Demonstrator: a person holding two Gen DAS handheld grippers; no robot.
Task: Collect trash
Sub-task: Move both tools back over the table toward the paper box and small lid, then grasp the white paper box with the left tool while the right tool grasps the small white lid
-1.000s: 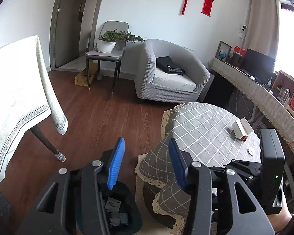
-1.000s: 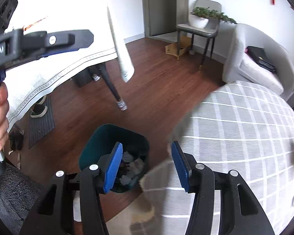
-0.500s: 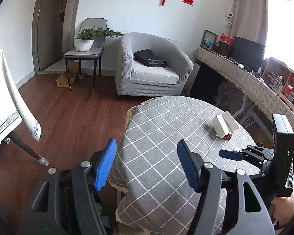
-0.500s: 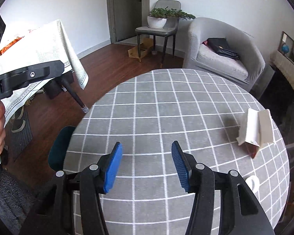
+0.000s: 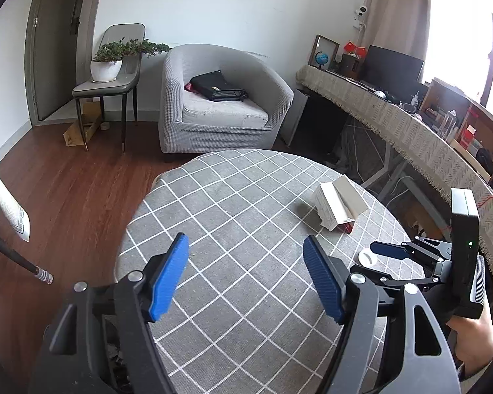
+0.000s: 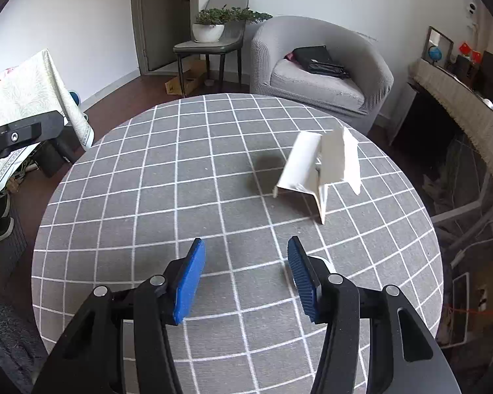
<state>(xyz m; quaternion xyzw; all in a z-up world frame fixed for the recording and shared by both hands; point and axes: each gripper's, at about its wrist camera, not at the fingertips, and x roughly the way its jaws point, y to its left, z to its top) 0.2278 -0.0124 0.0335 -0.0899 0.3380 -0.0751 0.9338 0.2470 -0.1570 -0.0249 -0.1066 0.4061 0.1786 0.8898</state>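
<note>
Left wrist view looks across a round table [image 5: 246, 216] draped in a grey checked cloth, with the left gripper [image 5: 246, 275] hanging over its near half, blue pads spread wide and nothing between them. An opened white carton [image 5: 337, 202] with its flap raised lies on the far right part of the cloth, and a small white cap [image 5: 367, 257] rests nearer, just beside the tip of the right gripper [image 5: 389, 250], which reaches in from the right edge; from this angle its spread cannot be judged. Behind the table stand a grey armchair [image 5: 220, 98] with a black bag on the seat and a chair bearing a potted plant [image 5: 106, 65]. Right wrist view faces the same table [image 6: 180, 170] from above, with the right gripper [image 6: 245, 272] released, its pads well apart and empty, over the near side of the cloth. The carton [image 6: 315, 170] sits ahead and to the right, well apart from the pads, flap standing upright. A sliver of the white cap [image 6: 323, 261] peeks out just behind the right-hand pad. A second table with a pale cloth [image 6: 26, 88] shows at the left edge.
</note>
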